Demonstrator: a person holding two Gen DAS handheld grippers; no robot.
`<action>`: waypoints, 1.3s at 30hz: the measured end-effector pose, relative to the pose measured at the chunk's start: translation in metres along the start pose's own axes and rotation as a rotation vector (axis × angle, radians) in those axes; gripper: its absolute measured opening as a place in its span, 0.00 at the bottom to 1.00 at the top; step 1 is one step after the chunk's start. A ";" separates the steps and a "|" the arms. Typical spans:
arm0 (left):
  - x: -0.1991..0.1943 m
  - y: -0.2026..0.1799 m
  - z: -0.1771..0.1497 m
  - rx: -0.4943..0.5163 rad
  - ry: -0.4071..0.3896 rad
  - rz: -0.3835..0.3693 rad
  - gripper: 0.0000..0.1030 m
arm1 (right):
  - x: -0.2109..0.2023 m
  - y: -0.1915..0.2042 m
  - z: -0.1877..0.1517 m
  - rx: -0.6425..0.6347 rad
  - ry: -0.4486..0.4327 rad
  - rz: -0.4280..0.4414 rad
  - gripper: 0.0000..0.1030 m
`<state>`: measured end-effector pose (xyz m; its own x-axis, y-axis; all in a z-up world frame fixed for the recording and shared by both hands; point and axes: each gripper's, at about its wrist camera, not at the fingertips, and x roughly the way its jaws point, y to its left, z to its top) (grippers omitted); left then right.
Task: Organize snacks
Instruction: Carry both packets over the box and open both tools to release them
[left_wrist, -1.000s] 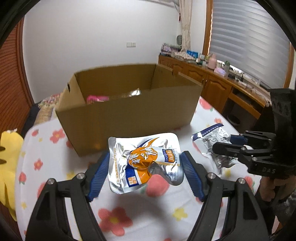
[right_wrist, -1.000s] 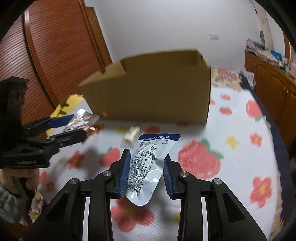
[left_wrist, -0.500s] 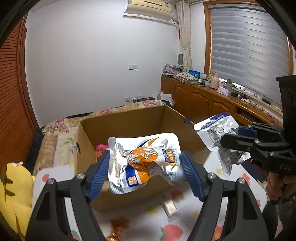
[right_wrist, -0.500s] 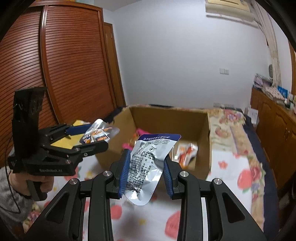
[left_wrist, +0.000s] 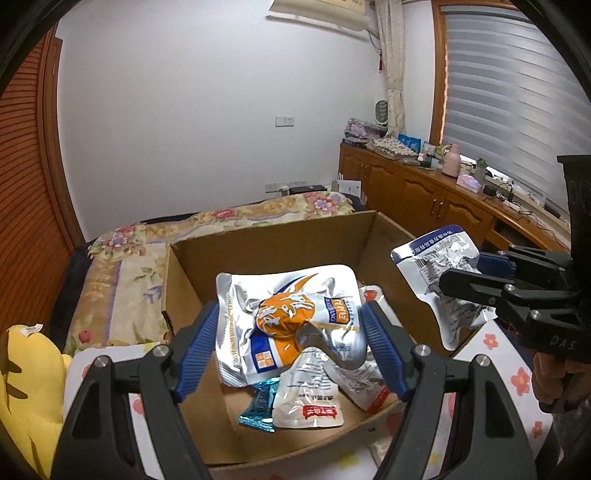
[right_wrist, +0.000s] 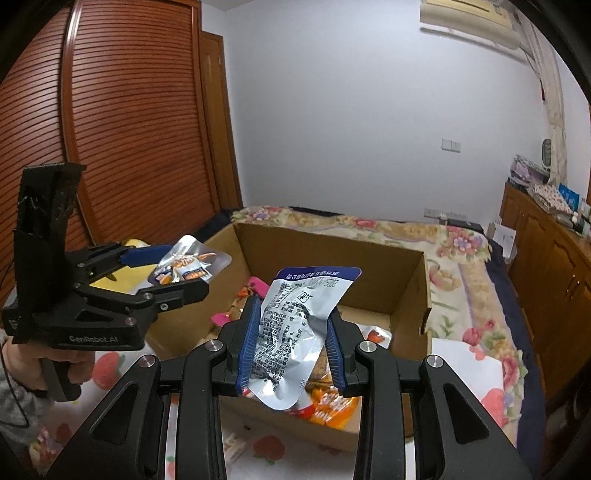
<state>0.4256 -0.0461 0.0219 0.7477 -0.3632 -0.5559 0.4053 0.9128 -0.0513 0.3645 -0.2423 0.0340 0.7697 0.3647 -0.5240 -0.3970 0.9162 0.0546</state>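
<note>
My left gripper (left_wrist: 290, 334) is shut on a silver and orange snack pouch (left_wrist: 291, 321) and holds it above the open cardboard box (left_wrist: 280, 251). My right gripper (right_wrist: 291, 343) is shut on a silver pouch with a blue top (right_wrist: 299, 325), also above the box (right_wrist: 406, 273). Each gripper shows in the other's view: the right one (left_wrist: 476, 280) over the box's right edge, the left one (right_wrist: 166, 266) over its left side. Several snack packs lie inside the box (left_wrist: 314, 395).
The box stands on a floral tablecloth (left_wrist: 517, 380). A yellow plush (left_wrist: 22, 384) lies at the left. A bed with a flowered cover (right_wrist: 461, 240) is behind the box. A wooden sideboard (left_wrist: 443, 199) runs along the right wall.
Both grippers have risen with their pouches from table level in front of the box to above its open top. The inside of the box has come into view.
</note>
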 end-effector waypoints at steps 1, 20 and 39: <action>0.003 0.002 -0.001 -0.001 0.006 0.003 0.74 | 0.005 -0.001 -0.001 0.003 0.007 -0.002 0.32; 0.025 -0.005 -0.010 0.016 0.060 0.045 0.79 | 0.044 -0.002 -0.023 0.018 0.103 -0.037 0.32; -0.020 -0.015 -0.013 0.023 0.028 0.046 0.83 | 0.010 0.004 -0.026 0.063 0.074 -0.027 0.32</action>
<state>0.3979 -0.0498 0.0235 0.7507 -0.3153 -0.5805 0.3831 0.9237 -0.0062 0.3574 -0.2394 0.0073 0.7398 0.3283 -0.5873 -0.3421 0.9352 0.0918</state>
